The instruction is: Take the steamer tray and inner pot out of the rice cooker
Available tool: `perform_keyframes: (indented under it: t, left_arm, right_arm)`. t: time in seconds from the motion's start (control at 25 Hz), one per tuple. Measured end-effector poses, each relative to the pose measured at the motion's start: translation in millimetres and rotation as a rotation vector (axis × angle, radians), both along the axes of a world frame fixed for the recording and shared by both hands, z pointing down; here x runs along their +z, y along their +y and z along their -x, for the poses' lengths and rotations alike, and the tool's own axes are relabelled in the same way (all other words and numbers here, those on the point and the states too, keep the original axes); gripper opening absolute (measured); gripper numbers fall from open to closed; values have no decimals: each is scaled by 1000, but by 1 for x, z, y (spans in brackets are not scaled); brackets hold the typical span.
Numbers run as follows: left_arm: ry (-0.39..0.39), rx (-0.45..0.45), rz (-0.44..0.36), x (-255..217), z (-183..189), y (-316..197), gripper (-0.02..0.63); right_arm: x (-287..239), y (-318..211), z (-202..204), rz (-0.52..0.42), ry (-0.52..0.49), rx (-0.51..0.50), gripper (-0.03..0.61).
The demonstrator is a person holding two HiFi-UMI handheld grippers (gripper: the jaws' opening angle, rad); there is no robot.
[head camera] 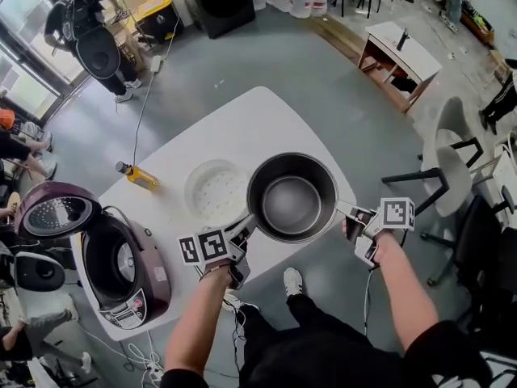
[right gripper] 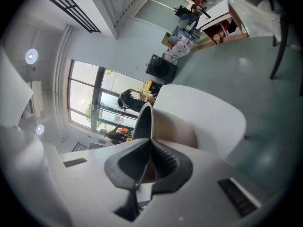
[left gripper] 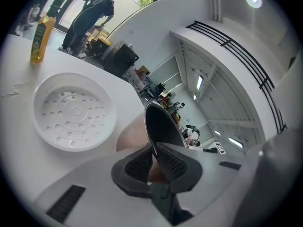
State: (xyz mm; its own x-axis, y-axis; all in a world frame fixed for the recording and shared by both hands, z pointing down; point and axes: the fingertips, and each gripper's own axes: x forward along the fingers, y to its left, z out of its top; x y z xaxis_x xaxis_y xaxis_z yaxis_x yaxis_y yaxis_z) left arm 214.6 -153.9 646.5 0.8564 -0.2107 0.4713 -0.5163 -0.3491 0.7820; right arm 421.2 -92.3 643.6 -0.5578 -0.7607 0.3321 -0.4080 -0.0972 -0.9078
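Note:
The dark metal inner pot (head camera: 292, 197) hangs just over the white table's near right part, held by both grippers. My left gripper (head camera: 245, 229) is shut on its left rim, and the rim (left gripper: 152, 126) runs between the ribbed pads. My right gripper (head camera: 349, 214) is shut on the opposite rim (right gripper: 144, 122). The white perforated steamer tray (head camera: 216, 190) lies flat on the table just left of the pot and shows again as a white disc (left gripper: 73, 110) in the left gripper view. The maroon rice cooker (head camera: 121, 269) stands at the table's near left corner, lid (head camera: 55, 208) open, its cavity empty.
A yellow bottle (head camera: 137, 175) lies on the white table (head camera: 242, 120) far left of the tray. The table's near edge runs right under the pot. Chairs (head camera: 444, 176) stand to the right, a person (head camera: 89, 31) far back left, and cables on the floor by the cooker.

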Motion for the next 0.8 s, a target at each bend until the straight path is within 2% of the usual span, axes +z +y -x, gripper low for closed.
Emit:
perform_keyframes:
  t: [0.16, 0.28, 0.4, 0.44, 0.48, 0.52, 0.68, 0.8]
  left_arm:
    - [2, -4, 4, 6, -3, 1, 34]
    - [6, -14, -15, 6, -4, -1, 35]
    - [-16, -35, -49, 7, 0, -2, 54]
    - [-33, -41, -69, 7, 3, -1, 76]
    - [-53, -46, -92, 6, 8, 0, 99]
    - [-75, -50, -117, 3, 14, 1, 128]
    - [-144, -85, -253, -26, 38, -4, 144]
    - [-200, -127, -401, -63, 54, -12, 129]
  right_arm:
    - [11, 1, -6, 17, -5, 26, 9]
    - [12, -1, -6, -10, -27, 31, 9]
    - [13, 0, -10, -20, 56, 47, 17]
    - [12, 2, -13, -18, 102, 63, 56]
    - [10, 3, -16, -18, 145, 79, 94]
    - [5, 3, -19, -25, 184, 90, 106]
    - [-32, -3, -23, -110, 282, 110, 106]
    - [-74, -12, -14, -216, 350, 105, 103]
